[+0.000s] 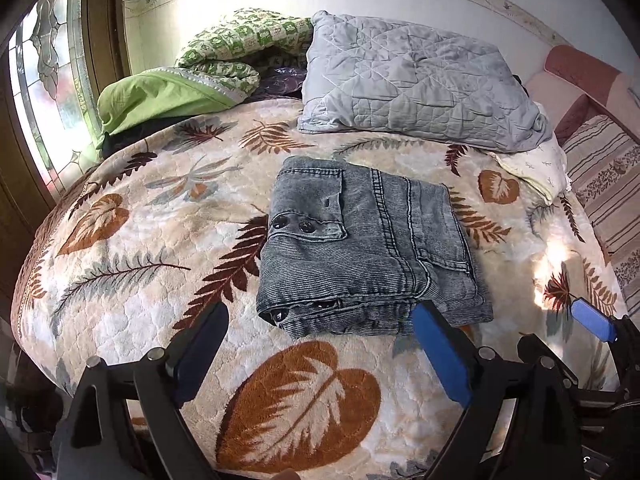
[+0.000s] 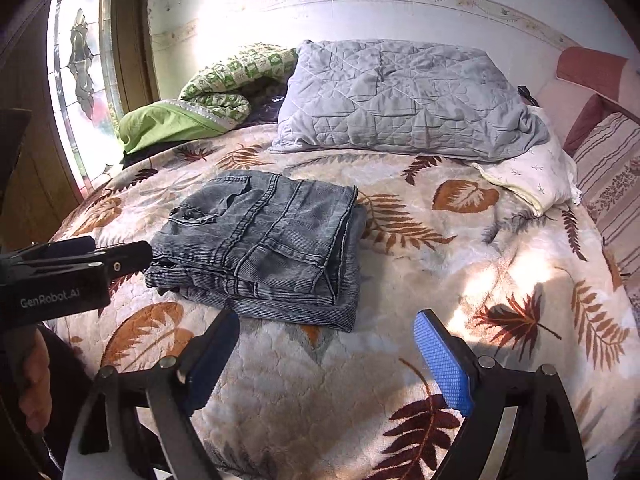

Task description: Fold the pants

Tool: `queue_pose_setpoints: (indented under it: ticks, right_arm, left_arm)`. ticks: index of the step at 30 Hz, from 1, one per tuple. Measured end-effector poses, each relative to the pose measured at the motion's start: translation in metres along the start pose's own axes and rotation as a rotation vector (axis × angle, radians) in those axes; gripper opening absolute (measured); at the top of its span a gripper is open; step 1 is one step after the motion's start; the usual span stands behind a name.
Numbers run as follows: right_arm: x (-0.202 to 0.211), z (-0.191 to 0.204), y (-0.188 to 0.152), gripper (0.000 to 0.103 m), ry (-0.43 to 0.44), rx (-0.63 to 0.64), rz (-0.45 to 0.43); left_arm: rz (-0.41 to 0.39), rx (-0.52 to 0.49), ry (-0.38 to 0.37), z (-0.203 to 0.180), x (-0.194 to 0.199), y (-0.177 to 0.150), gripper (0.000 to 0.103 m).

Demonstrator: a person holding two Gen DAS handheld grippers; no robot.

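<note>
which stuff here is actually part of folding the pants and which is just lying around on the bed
Part of the job:
- grey pants, folded into a stack
- left gripper, open
- right gripper, open

Just lying about:
- grey quilted pillow
- green patterned quilt
- green cloth
- white pillow
- leaf-print blanket

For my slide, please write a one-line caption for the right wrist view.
Folded grey denim pants lie on the leaf-patterned plush blanket; the open right gripper hovers empty just before them.
</note>
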State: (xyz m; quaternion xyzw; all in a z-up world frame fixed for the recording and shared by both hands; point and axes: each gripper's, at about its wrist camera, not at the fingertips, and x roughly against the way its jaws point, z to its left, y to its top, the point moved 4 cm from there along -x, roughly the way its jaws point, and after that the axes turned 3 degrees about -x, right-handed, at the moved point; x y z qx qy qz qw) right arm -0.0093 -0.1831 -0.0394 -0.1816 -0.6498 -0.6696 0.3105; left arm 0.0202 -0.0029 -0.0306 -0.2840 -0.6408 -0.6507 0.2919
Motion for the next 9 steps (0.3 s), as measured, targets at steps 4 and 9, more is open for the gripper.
queue_pose_setpoints:
  ticks: [4,9]
  right_arm:
    - [0.0044,0.0045,0.0068,0.091,-0.009,0.019,-0.004]
    - [0.0062,0.0089,0.0109,0.091,-0.014,0.036,0.001]
  left_arm:
    - [0.003,0.017,-0.035,0.0016,0.0005,0.0027,0.101]
    - [-0.032,0.027,-0.066,0.0038,0.0053,0.0077,0.103]
